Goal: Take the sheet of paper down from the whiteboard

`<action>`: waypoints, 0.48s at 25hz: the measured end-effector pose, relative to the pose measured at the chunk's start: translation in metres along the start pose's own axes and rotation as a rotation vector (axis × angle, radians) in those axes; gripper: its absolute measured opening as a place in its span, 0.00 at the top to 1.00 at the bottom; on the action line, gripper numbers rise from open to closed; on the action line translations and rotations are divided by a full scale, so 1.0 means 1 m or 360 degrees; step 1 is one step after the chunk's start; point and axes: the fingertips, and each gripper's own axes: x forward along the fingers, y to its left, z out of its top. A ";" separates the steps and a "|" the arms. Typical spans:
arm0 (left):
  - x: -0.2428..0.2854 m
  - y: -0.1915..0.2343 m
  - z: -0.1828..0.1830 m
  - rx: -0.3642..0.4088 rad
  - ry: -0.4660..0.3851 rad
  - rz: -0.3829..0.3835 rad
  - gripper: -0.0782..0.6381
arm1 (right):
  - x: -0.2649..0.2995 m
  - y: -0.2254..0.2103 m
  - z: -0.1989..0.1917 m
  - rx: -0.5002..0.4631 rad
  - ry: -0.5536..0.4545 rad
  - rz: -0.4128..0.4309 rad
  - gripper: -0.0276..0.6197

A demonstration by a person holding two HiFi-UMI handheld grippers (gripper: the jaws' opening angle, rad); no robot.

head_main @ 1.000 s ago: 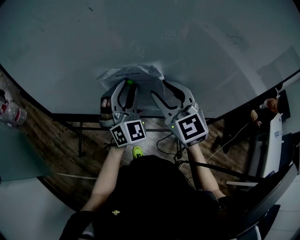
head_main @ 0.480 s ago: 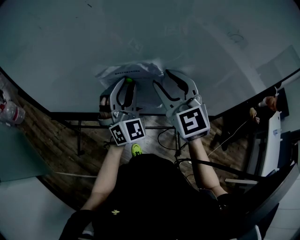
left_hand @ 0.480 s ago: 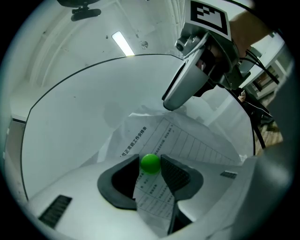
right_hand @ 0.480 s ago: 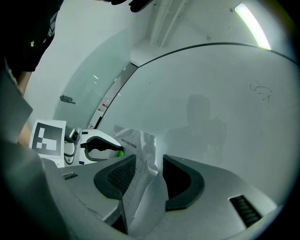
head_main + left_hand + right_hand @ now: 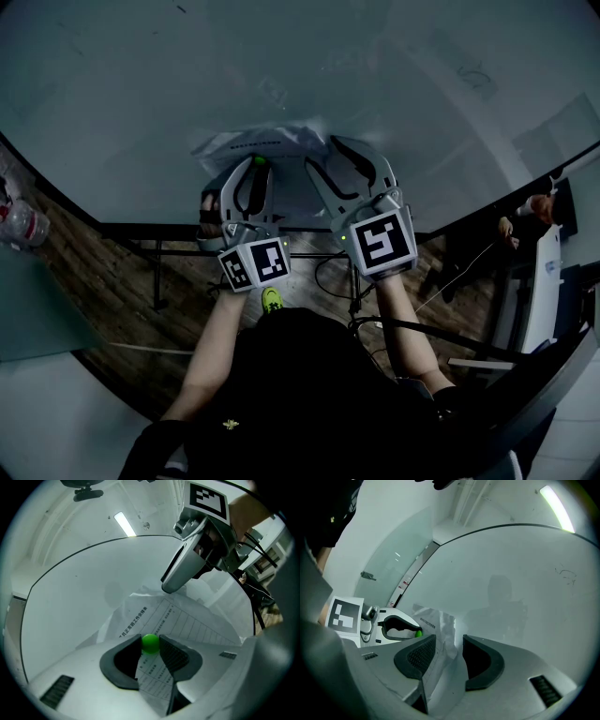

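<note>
Head view looks steeply down; gripper views, close in, share the paper [image 5: 187, 620]

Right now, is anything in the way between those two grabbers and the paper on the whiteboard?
Only a green magnet, pinning the paper to the whiteboard; the left gripper's jaws have just been closing around it. The right gripper has paper between its open jaws.

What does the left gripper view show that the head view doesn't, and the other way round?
Left gripper view only: a ceiling light and the grid printed on the sheet of paper. Head view only: the person's forearm, a bottle. Both: whiteboard, right tool, green magnet pinched by the left tool, whose jaws have just been closing.
</note>
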 end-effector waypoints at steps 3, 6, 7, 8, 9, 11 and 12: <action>0.000 0.000 0.000 -0.0001 -0.0003 0.0003 0.69 | 0.001 0.001 0.000 0.0005 -0.0008 0.0006 0.66; 0.000 0.000 0.000 0.0003 -0.0009 -0.0002 0.69 | 0.002 0.001 0.000 0.0008 -0.0012 0.0010 0.66; 0.000 0.000 0.000 0.0005 -0.0009 -0.0004 0.69 | 0.002 0.002 0.000 0.0005 -0.0011 0.0011 0.67; 0.000 0.000 0.000 0.0007 -0.0006 -0.0005 0.69 | 0.003 0.002 0.000 -0.0001 -0.0009 0.0010 0.67; 0.000 0.000 0.000 0.0009 -0.0004 -0.0007 0.69 | 0.003 0.002 0.001 -0.0012 -0.0005 0.0008 0.68; 0.000 0.000 0.000 0.0011 -0.0001 -0.0009 0.69 | 0.005 0.002 0.002 -0.0049 0.0005 -0.0005 0.71; -0.001 0.000 0.000 0.0011 -0.0001 -0.0009 0.69 | 0.005 0.002 0.004 -0.0073 0.0012 -0.0016 0.74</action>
